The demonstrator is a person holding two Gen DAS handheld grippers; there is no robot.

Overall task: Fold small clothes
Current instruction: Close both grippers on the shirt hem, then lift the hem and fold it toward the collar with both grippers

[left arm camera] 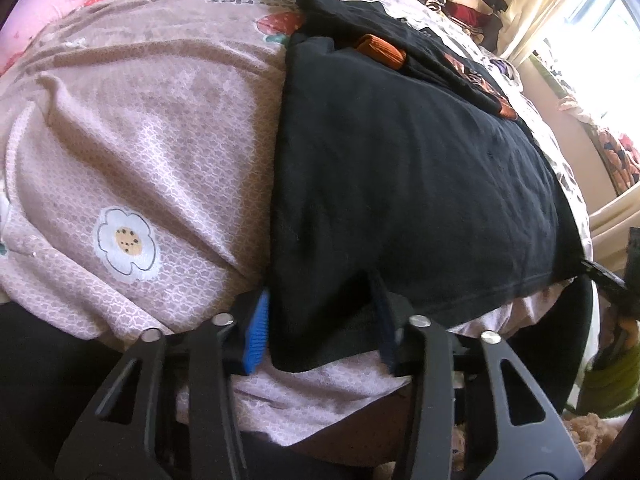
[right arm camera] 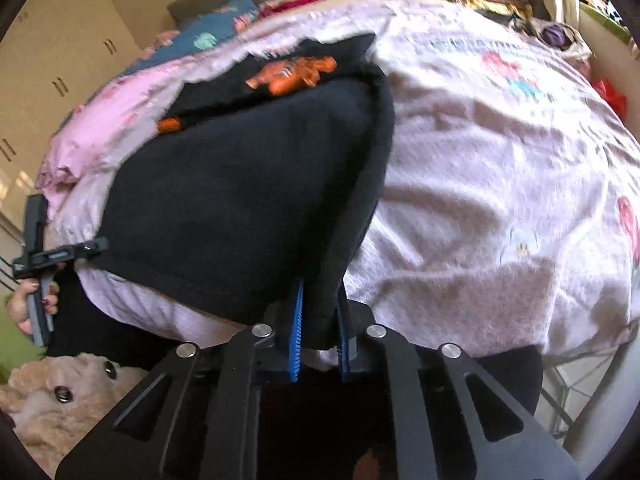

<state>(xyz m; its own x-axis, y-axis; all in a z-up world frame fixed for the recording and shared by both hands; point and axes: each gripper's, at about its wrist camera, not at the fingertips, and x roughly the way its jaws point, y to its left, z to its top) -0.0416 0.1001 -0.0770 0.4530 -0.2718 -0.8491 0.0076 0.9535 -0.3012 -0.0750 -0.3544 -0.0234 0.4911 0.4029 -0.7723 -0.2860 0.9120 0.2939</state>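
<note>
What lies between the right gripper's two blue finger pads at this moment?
In the right wrist view, a bunched corner of the black shirt fills the gap between the right gripper pads, which stand close together on it.

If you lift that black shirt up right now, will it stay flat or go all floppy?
Probably floppy: the black shirt is thin cloth that already bends over itself and follows the bedspread. It looks light, since the left gripper and right gripper pinch only its edge. It shouldn't slip much.
</note>
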